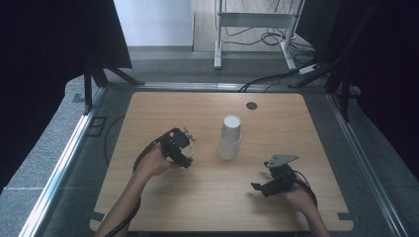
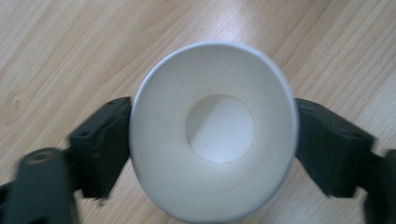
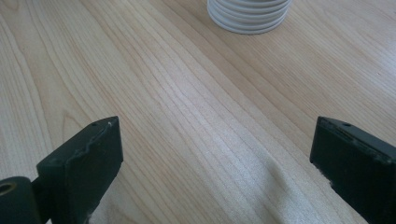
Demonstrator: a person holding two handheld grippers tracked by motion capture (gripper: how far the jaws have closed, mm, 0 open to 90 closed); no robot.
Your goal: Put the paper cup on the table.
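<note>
A single white paper cup (image 2: 215, 154) stands upright with its mouth toward the camera, between the jaws of my left gripper (image 2: 212, 140). The black jaws flank its rim on both sides; the rim looks round, not squeezed. In the high view this left gripper (image 1: 184, 147) hovers left of centre on the wooden table (image 1: 197, 207), the cup (image 1: 188, 149) just visible under it. A stack of upturned white cups (image 1: 230, 138) stands at mid-table; its ribbed base (image 3: 247, 16) lies ahead of my right gripper (image 3: 215, 140). The right gripper (image 1: 257, 186) is open and empty, low over the table's front right.
A small dark round cap (image 1: 252, 105) sits in the table near its far edge. Beyond the table stand a metal desk frame (image 1: 257, 22) and loose cables (image 1: 267, 79) on the floor. Black curtains hang at both sides.
</note>
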